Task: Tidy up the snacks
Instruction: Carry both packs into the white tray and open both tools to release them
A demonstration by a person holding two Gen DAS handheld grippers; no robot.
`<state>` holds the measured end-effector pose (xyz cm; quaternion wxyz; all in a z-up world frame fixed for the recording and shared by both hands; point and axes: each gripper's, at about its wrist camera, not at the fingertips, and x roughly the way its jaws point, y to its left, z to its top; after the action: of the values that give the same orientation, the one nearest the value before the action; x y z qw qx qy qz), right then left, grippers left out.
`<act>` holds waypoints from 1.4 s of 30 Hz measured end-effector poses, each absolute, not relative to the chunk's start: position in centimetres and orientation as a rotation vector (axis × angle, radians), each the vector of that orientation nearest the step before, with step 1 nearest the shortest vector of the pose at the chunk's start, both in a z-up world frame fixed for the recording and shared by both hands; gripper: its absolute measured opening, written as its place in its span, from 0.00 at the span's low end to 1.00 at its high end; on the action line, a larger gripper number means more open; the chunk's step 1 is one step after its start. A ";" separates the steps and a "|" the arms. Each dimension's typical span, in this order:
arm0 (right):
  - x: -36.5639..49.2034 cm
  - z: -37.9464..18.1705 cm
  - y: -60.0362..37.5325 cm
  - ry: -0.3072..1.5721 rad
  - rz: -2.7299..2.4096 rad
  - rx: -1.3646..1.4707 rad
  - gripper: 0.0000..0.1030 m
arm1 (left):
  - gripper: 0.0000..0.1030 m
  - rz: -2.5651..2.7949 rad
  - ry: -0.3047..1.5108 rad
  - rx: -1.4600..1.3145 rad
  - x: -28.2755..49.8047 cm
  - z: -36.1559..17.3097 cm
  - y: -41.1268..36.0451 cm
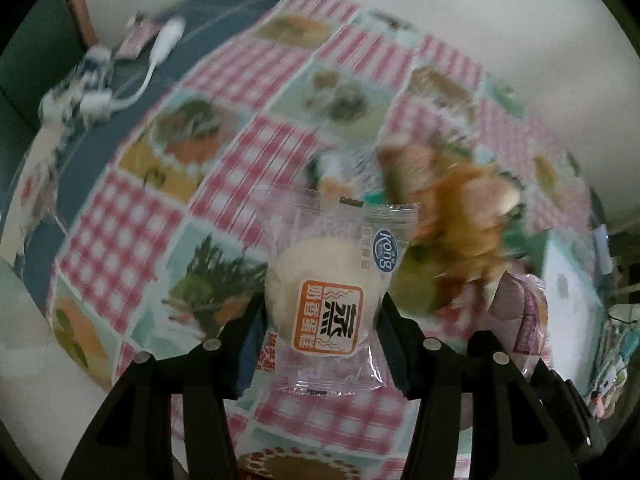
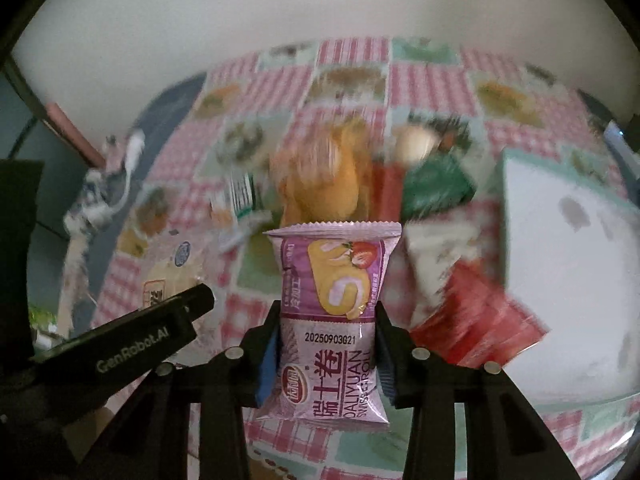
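A round pale cake in a clear wrapper with an orange label (image 1: 320,280) sits between the pads of my left gripper (image 1: 322,308), which is shut on it above the tablecloth. My right gripper (image 2: 328,312) is shut on a purple Swiss roll packet (image 2: 332,272), held upright by its lower half. The two grippers hang side by side. In the right wrist view, the left gripper's finger (image 2: 160,320) and its cake (image 2: 176,268) appear at lower left. In the left wrist view, the purple packet (image 1: 520,320) shows at lower right.
A blurred pile of snacks lies on the pink checked tablecloth (image 2: 352,64): an orange packet (image 2: 332,176), a green one (image 2: 432,188), red ones (image 2: 480,320). A white box with a teal rim (image 2: 560,260) stands at right. A white cable (image 1: 168,40) lies on a dark blue surface at far left.
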<state>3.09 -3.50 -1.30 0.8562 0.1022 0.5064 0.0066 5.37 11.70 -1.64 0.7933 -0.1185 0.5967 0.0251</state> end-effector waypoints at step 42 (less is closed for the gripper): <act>0.0 -1.8 -35.3 1.044 -0.692 0.557 0.67 | 0.76 -0.366 1.331 0.036 10.1 -1.7 -17.2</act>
<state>0.01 -35.30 -1.80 0.7743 0.2571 0.4820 -0.3194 10.14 -17.18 -1.67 0.7710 0.0164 0.6138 -0.1690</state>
